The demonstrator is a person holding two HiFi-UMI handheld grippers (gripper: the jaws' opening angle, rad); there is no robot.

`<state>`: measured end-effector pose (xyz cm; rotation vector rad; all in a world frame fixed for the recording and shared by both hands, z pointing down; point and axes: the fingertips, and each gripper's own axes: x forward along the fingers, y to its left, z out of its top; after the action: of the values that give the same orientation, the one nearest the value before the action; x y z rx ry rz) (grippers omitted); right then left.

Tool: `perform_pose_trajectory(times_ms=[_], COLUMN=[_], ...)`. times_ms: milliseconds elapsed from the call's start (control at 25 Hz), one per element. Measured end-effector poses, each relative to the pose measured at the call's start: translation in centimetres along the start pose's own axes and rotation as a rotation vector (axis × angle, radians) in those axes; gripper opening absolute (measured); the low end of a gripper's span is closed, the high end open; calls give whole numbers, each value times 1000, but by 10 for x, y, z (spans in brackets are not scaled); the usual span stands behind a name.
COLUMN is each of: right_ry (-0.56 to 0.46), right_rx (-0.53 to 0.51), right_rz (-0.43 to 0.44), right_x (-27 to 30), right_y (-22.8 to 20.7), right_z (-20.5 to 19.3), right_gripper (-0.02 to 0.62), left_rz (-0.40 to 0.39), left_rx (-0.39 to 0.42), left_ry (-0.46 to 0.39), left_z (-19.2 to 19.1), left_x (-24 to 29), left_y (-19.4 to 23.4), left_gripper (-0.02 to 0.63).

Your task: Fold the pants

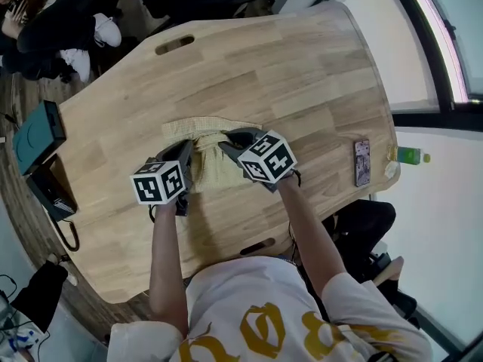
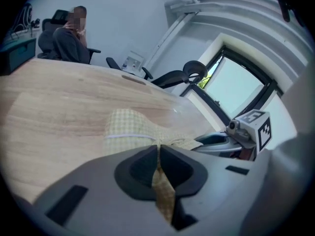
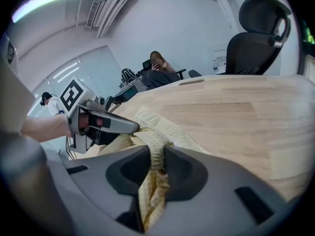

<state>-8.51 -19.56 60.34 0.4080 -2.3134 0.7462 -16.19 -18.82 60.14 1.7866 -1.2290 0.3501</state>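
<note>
Pale yellow checked pants [image 1: 204, 145] lie in the middle of the wooden table [image 1: 302, 74], partly bunched between my two grippers. My left gripper [image 1: 185, 151] is shut on a thin edge of the pants [image 2: 129, 127], the cloth running down between its jaws. Just to its right, my right gripper [image 1: 229, 140] is shut on a thicker bunched fold of the pants [image 3: 162, 129]. Both grippers sit low over the table, close together. In the left gripper view my left gripper [image 2: 158, 149] pinches the cloth; in the right gripper view my right gripper [image 3: 156, 156] does likewise.
A phone [image 1: 362, 162] lies near the table's right edge, a green bottle [image 1: 407, 155] beyond it. A teal box [image 1: 38, 136] and a black device [image 1: 53, 191] sit at the left edge. People sit at the far left corner [image 1: 45, 21]. Office chairs [image 3: 258, 33] stand around.
</note>
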Motion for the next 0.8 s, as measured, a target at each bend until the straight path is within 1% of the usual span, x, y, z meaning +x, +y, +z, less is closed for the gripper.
perform_pose_trajectory(times_ms=[120, 200, 240, 320, 400, 480, 560, 640, 720, 800], right_ry=[-9, 5, 25, 71, 84, 69, 50, 23, -25, -91], right_rx=[18, 28, 18, -41, -83, -65, -20, 36, 82, 89], right_rz=[6, 11, 8, -12, -19, 4, 33, 50, 25, -30], right_x=[1, 0, -1, -6, -11, -16, -19, -17, -16, -21], right_y=[-1, 1, 2, 6, 10, 13, 12, 6, -3, -10], right_z=[2, 1, 1, 6, 16, 25, 29, 31, 33, 40], right_gripper=[74, 74, 75, 75, 77, 77, 77, 81, 108, 125], left_rz=[-20, -35, -40, -46, -50, -64, -105, -151, -172, -188], left_rx=[-26, -40, -46, -53, -75, -127, -218, -315, -368, -371], left_ry=[-16, -21, -20, -23, -43, -75, -114, -134, -138, -160], left_z=[2, 1, 1, 6, 15, 24, 32, 35, 34, 37], left_x=[0, -1, -3, -7, -14, -21, -24, -20, -16, -16], left_y=[2, 2, 1, -3, -6, -8, -8, -4, 0, -2], left_gripper=[26, 26, 26, 25, 25, 25, 25, 25, 25, 26])
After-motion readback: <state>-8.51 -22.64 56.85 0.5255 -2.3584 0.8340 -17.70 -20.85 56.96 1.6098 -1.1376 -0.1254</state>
